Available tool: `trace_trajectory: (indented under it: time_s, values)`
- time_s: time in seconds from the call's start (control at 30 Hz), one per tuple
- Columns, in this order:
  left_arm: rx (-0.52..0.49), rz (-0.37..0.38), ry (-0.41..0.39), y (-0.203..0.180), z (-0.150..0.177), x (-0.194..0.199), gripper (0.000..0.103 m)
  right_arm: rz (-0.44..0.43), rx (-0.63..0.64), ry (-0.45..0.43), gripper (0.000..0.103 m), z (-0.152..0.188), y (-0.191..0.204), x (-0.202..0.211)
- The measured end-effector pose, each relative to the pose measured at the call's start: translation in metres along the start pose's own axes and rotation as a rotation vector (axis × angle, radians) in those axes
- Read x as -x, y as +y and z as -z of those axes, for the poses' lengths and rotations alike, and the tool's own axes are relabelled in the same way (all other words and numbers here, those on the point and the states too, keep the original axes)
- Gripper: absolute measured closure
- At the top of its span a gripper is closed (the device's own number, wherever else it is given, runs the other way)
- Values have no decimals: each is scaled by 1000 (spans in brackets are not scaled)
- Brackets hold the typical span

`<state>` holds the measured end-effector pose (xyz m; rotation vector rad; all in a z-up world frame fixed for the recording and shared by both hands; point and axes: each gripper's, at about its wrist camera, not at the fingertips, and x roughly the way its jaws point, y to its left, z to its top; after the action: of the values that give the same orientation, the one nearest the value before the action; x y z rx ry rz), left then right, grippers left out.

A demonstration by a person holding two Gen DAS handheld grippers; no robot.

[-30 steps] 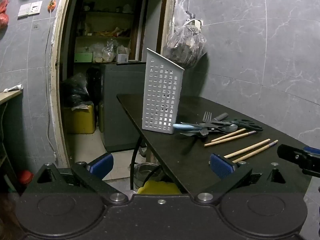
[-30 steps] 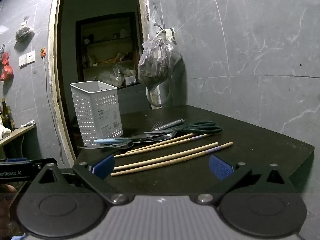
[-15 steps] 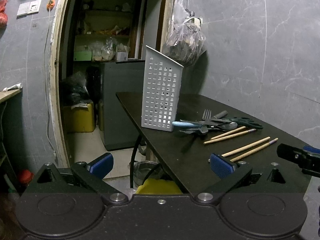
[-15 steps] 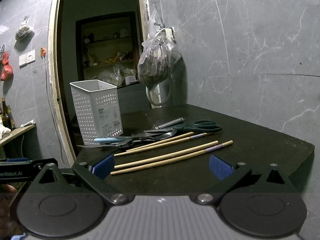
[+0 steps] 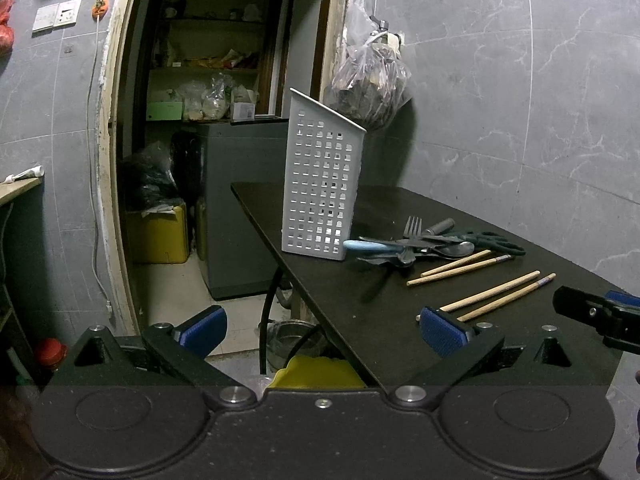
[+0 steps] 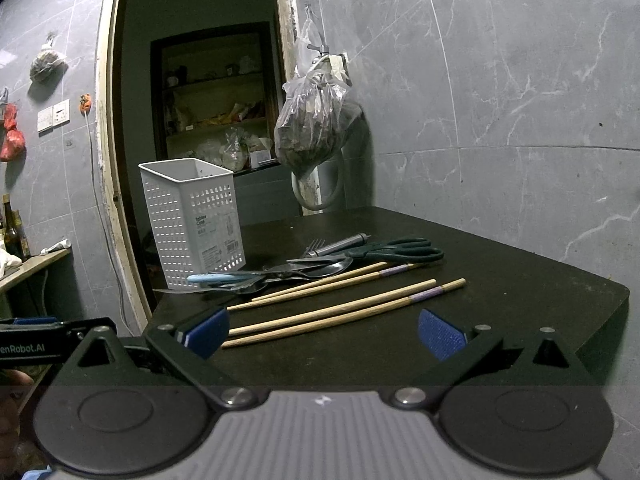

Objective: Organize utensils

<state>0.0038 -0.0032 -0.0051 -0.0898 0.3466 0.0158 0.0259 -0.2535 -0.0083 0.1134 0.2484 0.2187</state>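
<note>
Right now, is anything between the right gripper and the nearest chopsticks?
Nothing visible. The right gripper is open and the nearest chopsticks lie on bare table just ahead; the other utensils lie beyond them.

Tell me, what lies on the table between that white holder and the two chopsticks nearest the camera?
In the right wrist view, between the white holder and the nearest chopsticks lie a blue-handled utensil, spoons and a second chopstick pair.

The left hand-held gripper (image 5: 322,330) has drifted slightly, so the white basket (image 5: 322,184) sits a touch lower toward 6 o'clock.
</note>
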Motion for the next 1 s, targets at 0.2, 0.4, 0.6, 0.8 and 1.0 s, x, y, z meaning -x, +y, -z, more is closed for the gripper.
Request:
trace_trajectory:
  time_s: [0.2, 0.4, 0.6, 0.8, 1.0]
  values:
    - [0, 0, 1, 1, 1, 0, 1, 1, -1, 1, 0, 0, 0, 0]
    - [-2, 4, 9, 0, 3, -3, 1, 0, 0, 1, 0, 0, 0, 0]
    - [-3, 4, 10, 0, 3, -3, 1, 0, -1, 3, 0, 0, 0, -1]
    - [-5, 3, 13, 0, 4, -2, 1, 0, -1, 2, 0, 1, 0, 1]
    - [-6, 8, 21, 0, 5, -3, 1, 0, -2, 6, 0, 6, 0, -2]
